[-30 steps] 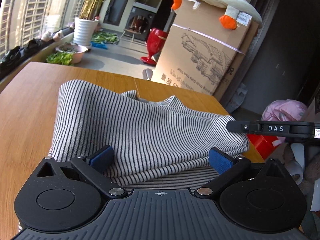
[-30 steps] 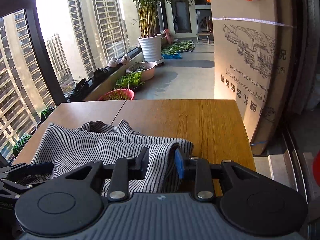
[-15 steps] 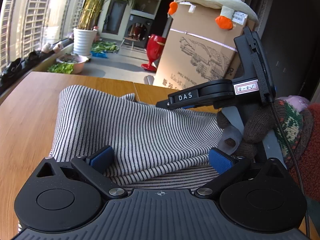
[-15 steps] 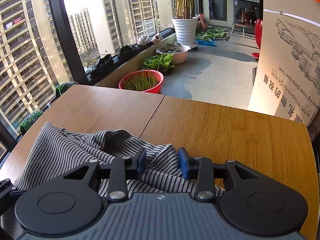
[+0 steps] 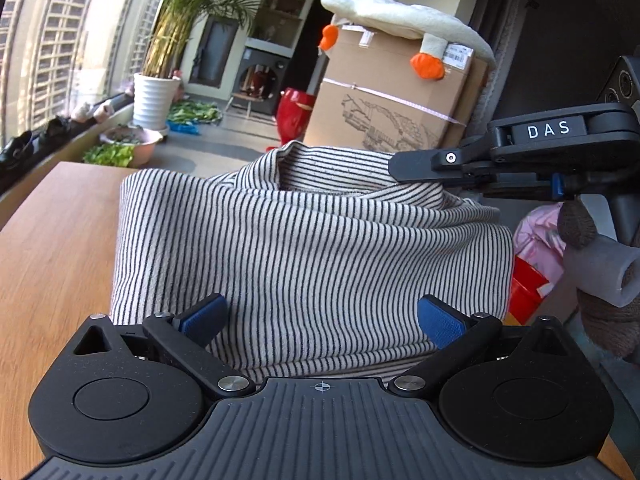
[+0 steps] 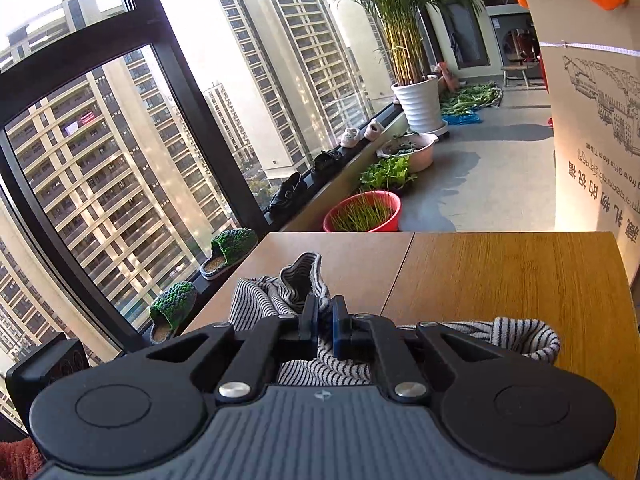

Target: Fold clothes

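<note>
A black-and-white striped garment [image 5: 304, 248] lies folded on the wooden table [image 5: 52, 248], its far edge raised. My left gripper [image 5: 320, 320] is open, its blue pads on either side of the garment's near folded edge. My right gripper [image 6: 324, 322] is shut on the striped garment [image 6: 288, 284] and holds its collar end above the table [image 6: 500, 280]. The right gripper also shows in the left wrist view [image 5: 404, 168] at the upper right, pinching the raised far edge.
A large cardboard box [image 5: 392, 112] with a plush goose [image 5: 404, 24] on top stands behind the table. A window [image 6: 120, 160] runs along the left. Potted plants [image 6: 368, 212] and shoes line the floor beyond.
My right gripper has closed on the garment's far edge and lifted it up and toward the left gripper. The left gripper has stayed open at the near edge.
</note>
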The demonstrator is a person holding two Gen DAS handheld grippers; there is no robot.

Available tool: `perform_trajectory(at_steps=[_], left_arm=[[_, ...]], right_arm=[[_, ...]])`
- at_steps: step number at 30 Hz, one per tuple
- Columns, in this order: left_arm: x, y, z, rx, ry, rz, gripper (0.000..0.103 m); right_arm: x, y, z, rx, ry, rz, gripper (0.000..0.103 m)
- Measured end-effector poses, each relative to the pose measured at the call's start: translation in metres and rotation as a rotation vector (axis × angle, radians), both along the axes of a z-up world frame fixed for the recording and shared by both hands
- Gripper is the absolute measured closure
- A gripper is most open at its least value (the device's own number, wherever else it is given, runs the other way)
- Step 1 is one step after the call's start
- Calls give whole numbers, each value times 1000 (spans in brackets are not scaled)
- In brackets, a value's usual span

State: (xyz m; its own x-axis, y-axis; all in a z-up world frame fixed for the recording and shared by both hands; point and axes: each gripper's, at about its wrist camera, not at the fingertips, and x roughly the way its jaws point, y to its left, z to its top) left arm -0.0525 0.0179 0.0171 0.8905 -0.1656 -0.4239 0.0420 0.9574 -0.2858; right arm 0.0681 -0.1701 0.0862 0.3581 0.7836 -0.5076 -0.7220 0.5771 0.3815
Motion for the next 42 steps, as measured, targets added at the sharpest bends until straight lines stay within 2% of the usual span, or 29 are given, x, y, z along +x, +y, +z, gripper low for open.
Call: perform_trajectory(at_steps=[2,4,7,8,10,12,14,17,18,19,20,22,24,25,26,29,31,33,36,37,38,40,42], left_arm=[[-18,-2,12,29,-57,-42,0],[-34,0,23,33,-97,-37,0],[-37,12,38,7,-111,62,0],[-34,17,42,1,-105,99,0],[-16,30,46,-32,-62,177,0],[7,44,43,-86,8,247,0],[29,56,33,-148,88,269,0],[40,62,17,-205,160,280,2],[35,62,13,-186,164,290,8],[30,60,11,-156,164,287,39],[24,59,10,-129,163,283,50],[8,55,10,-75,137,266,55],[-14,45,12,38,97,248,56],[-22,39,13,85,81,238,56],[-30,34,12,120,66,228,56],[-51,24,11,171,31,208,54],[-62,24,13,164,21,202,53],[-71,27,14,162,23,200,51],[-86,36,16,150,29,202,42],[-91,42,18,128,30,203,37],[-96,48,22,97,25,206,35],[-104,56,37,47,-19,236,36],[-108,58,57,43,-88,268,37]], right_arm=[[-17,-10,-18,-16,46,6,97],[-28,-17,-43,-48,94,-10,97],[-44,-22,-64,-37,104,-14,97],[-52,-20,-63,-50,67,-15,97],[-67,-15,-61,-81,-4,-12,97],[-76,-14,-63,-99,-21,0,97],[-80,-14,-66,-102,-33,-3,97],[-76,-16,-69,-95,-40,-10,97],[-76,-16,-68,-97,-47,-9,97],[-77,-18,-67,-97,-54,-4,97],[-78,-20,-64,-99,-63,4,97],[-79,-24,-56,-99,-86,28,96],[-81,-32,-40,-64,-102,41,96],[-84,-37,-25,-31,-143,44,95],[-85,-40,-13,-12,-187,32,93],[-75,-41,9,21,-278,-14,80],[-57,-34,2,1,-249,-52,77],[-47,-30,-15,-67,-183,-68,77],[-60,-39,-47,-161,-113,-52,78],[-66,-45,-58,-163,-88,-46,80],[-72,-51,-64,-141,-87,-38,80],[-80,-57,-65,-120,-88,-50,80],[-82,-58,-67,-109,-86,-64,80]])
